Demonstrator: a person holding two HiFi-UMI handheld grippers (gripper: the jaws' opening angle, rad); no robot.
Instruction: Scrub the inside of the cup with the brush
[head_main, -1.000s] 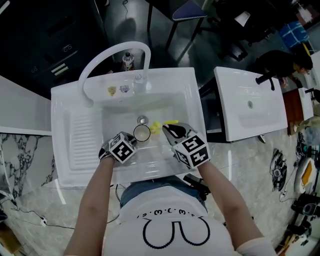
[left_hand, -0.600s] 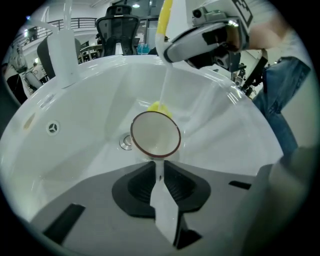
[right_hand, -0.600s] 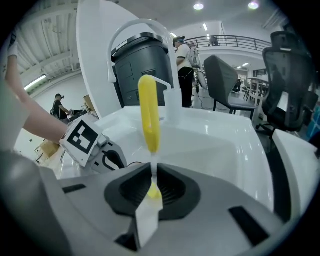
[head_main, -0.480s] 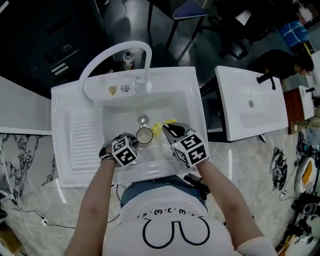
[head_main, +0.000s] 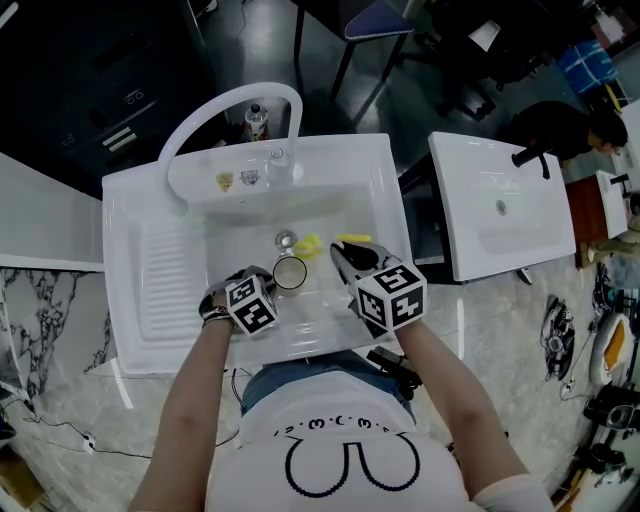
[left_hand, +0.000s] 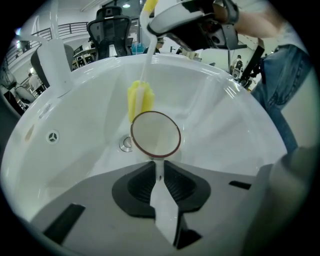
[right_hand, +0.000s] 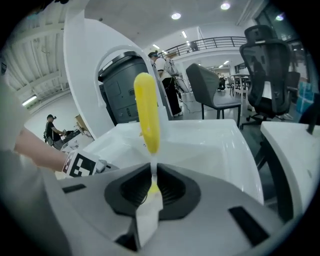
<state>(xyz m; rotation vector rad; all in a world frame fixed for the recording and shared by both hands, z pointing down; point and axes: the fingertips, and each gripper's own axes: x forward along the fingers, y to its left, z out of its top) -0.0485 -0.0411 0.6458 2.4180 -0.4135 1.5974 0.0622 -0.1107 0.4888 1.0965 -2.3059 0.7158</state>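
A pale cup (head_main: 289, 272) with a brown rim (left_hand: 155, 134) sits low in the white sink (head_main: 380, 190), and its inside looks empty. My left gripper (head_main: 271, 283) is shut on the cup's near wall (left_hand: 159, 167), with the wall pinched between the pads. My right gripper (head_main: 343, 254) is shut on the thin white handle of a yellow brush (right_hand: 147, 117). The brush head (left_hand: 139, 100) hangs just beyond the cup's far rim, outside the cup and above the drain (head_main: 286, 240). The right gripper (left_hand: 190, 20) stands above and behind the cup.
A white arched faucet (head_main: 230, 105) rises at the back of the sink. A ridged draining board (head_main: 160, 280) lies to the left. A second white basin (head_main: 500, 210) stands to the right, and office chairs (right_hand: 265, 75) are beyond. My left gripper's marker cube (right_hand: 80, 164) shows at the lower left of the right gripper view.
My right gripper has shifted a little right and back, carrying the brush head away from the cup toward the far side of the sink. The left gripper and cup have barely moved.
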